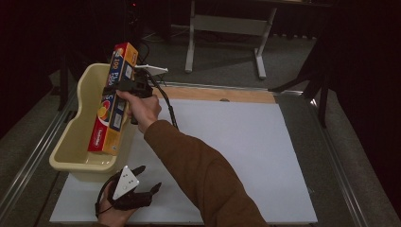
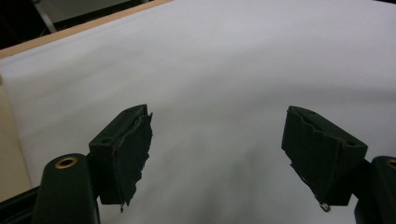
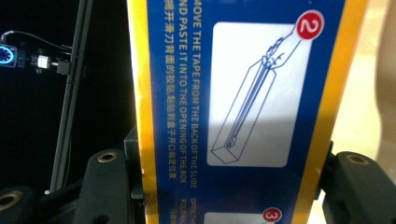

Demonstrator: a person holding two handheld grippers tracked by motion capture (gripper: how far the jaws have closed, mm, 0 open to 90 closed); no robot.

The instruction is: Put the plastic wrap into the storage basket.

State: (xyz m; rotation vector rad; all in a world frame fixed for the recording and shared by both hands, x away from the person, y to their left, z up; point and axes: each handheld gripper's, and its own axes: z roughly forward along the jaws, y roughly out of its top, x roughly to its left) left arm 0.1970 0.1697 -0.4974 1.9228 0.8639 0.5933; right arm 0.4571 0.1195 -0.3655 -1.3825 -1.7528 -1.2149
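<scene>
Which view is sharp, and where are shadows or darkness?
High view: dark surroundings, soft focus. Right gripper view: print on the box readable, slightly soft. Left gripper view: jaw edges sharp, a dim shadow on the white sheet between them.

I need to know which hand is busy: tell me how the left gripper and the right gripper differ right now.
The right gripper is shut on the long yellow and blue box; the left gripper stands open with nothing between its jaws. The right gripper is raised over the cream tub, holding the box tilted above it; the left gripper sits low over the white sheet near the table's front edge. Both have black jaws and are hand-held.
</scene>
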